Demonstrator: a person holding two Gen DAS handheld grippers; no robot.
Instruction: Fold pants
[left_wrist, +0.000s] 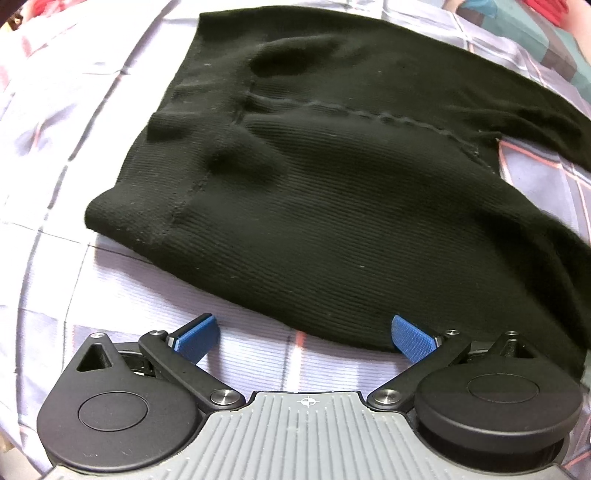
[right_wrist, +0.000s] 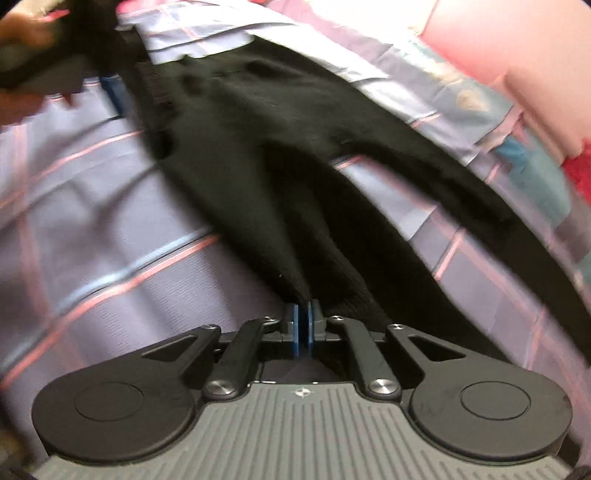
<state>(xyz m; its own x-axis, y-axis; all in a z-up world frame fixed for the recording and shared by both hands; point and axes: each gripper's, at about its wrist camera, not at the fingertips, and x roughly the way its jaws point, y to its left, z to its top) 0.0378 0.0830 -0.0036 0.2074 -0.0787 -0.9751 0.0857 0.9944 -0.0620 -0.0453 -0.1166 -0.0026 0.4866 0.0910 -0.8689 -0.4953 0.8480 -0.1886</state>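
Left wrist: left gripper (left_wrist: 303, 332) jaws wide, empty — pants (left_wrist: 332, 192) hem at lower centre, bare bedsheet (left_wrist: 55, 184) left. Right wrist: right gripper (right_wrist: 303, 325) clamps pants (right_wrist: 295, 177) leg — long axis upper-left.

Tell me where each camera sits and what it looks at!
Left wrist: on the left hand-held gripper, looking down at black ribbed knit pants; blue pads apart.
Right wrist: on the right hand-held gripper, pads pinching a pant leg.
Both show the pants and the plaid lilac bedsheet.
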